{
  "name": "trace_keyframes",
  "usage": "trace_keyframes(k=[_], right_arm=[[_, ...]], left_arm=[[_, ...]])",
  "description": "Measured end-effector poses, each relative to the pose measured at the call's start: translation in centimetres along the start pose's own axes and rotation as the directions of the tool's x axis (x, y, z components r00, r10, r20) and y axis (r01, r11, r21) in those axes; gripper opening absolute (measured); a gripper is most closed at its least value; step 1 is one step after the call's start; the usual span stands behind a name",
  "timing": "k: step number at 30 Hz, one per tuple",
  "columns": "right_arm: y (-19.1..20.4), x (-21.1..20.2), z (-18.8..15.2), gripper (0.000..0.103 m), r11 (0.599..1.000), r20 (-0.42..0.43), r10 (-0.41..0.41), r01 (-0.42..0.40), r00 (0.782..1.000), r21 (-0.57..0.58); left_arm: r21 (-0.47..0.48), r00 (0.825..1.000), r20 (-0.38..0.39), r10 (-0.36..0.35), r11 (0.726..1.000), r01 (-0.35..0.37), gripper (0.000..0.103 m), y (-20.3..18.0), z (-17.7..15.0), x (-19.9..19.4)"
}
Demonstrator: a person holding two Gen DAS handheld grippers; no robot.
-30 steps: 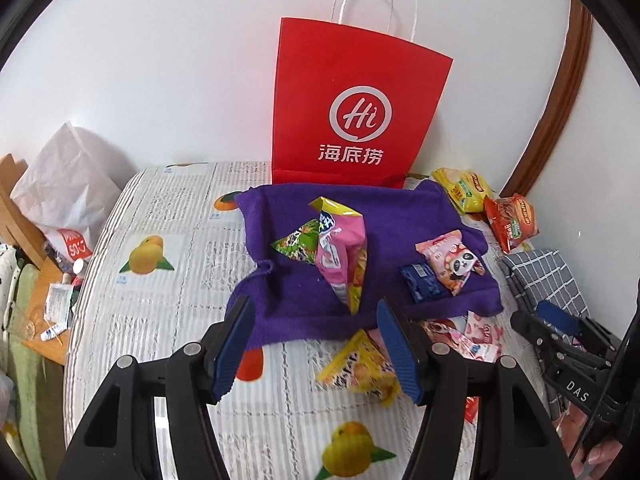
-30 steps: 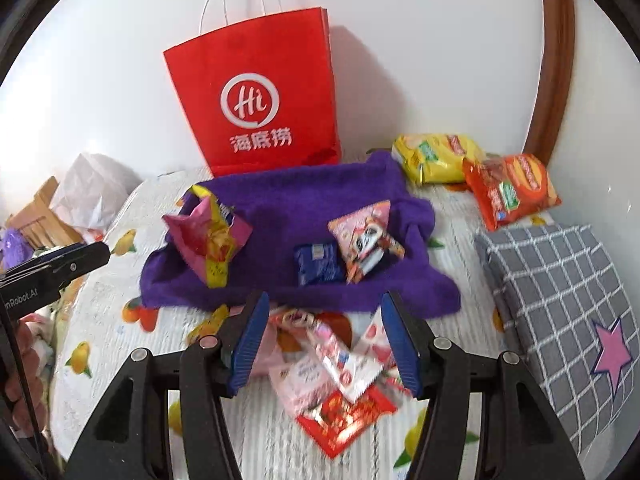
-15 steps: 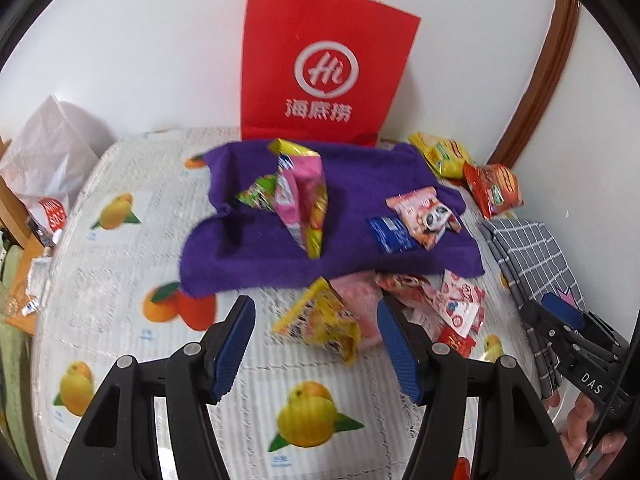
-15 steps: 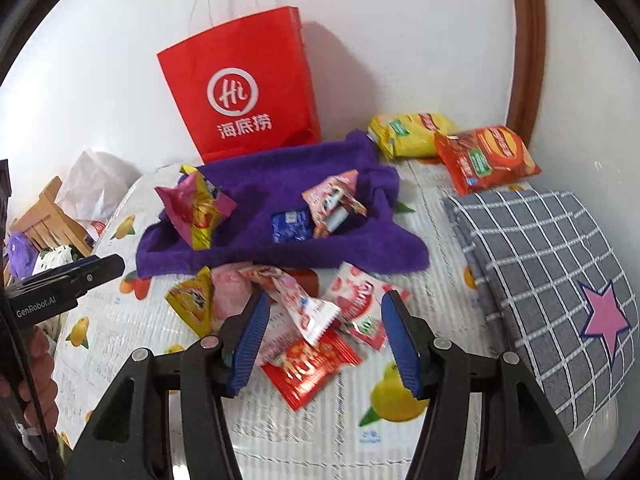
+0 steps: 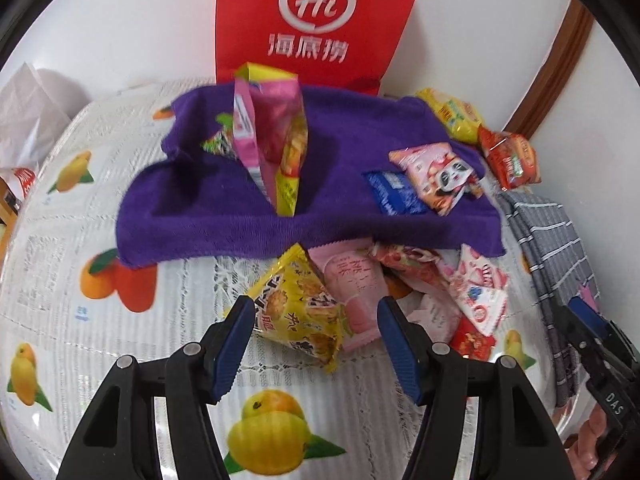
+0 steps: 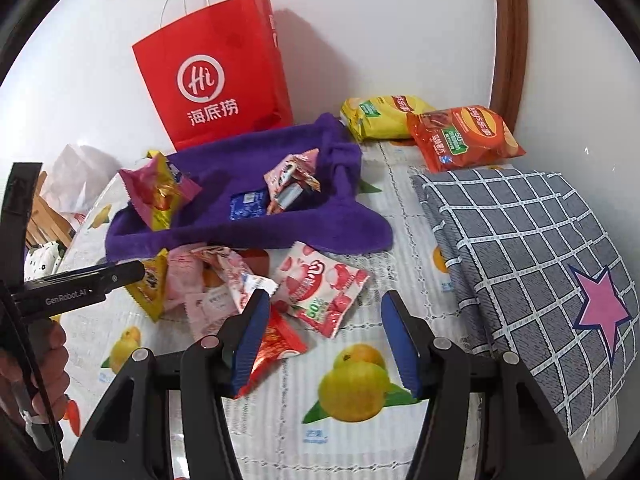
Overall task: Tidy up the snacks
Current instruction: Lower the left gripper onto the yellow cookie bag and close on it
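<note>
Two open tongs, yellow packet between

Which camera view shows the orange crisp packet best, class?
The right wrist view: the orange crisp packet lies whole and sharp beside the yellow packet. The left wrist view shows it small, blurred and near the picture's edge.

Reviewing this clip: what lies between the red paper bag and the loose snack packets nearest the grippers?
The purple towel lies between, carrying three snack packets; the red paper bag stands behind it, the loose packets in front. The right wrist view shows this best.
</note>
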State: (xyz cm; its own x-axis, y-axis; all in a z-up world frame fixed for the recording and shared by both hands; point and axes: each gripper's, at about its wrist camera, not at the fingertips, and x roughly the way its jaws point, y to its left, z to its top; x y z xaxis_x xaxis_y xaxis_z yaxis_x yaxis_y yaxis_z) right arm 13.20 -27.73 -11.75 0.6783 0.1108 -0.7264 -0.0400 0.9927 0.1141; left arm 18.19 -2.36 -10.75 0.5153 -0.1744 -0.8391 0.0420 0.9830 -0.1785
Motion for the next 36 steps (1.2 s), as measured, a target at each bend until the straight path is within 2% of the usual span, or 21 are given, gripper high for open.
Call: trace_keyframes(k=[7, 18, 27, 30, 33, 36], right_arm=[[-0.3, 2.3, -0.4, 0.057, 1.000, -0.056, 0.016, -0.014, 0.998, 0.024], [0.2, 2.6, 0.2, 0.057, 0.999, -0.037, 0.036, -0.035, 0.999, 0.025], [-0.5, 4.1, 0.5, 0.057, 0.999, -0.063, 0.018, -0.016, 0.998, 0.029], [-0.6, 4.8, 0.8, 0.057, 0.999, -0.067, 0.011, -0.009, 0.998, 0.032], [-0.6, 5.7, 1.1, 0.057, 0.999, -0.070, 0.017, -0.014, 0.997, 0.038], [-0.6, 6.6, 1.5, 0.057, 0.999, -0.077, 0.023, -0.019, 0.997, 0.048]], left_arm=[[-0.026, 0.999, -0.023, 0.023, 0.999, -0.023, 0.062, 1.2, 0.0, 2.2], [-0.044, 0.998, -0.039, 0.047, 0.998, -0.048, 0.062, 3.8, -0.3, 1.9], [-0.023, 0.996, -0.035, 0.080, 0.996, -0.080, 0.062, 3.0, 0.2, 4.1], [0.011, 0.995, -0.022, 0.096, 0.995, -0.096, 0.061, 2.5, 0.0, 4.3], [0.024, 0.995, -0.011, 0.103, 0.994, -0.102, 0.056, 2.5, 0.0, 4.3], [0.016, 0.996, -0.010, 0.085, 0.996, -0.085, 0.055, 2.8, 0.2, 4.4]])
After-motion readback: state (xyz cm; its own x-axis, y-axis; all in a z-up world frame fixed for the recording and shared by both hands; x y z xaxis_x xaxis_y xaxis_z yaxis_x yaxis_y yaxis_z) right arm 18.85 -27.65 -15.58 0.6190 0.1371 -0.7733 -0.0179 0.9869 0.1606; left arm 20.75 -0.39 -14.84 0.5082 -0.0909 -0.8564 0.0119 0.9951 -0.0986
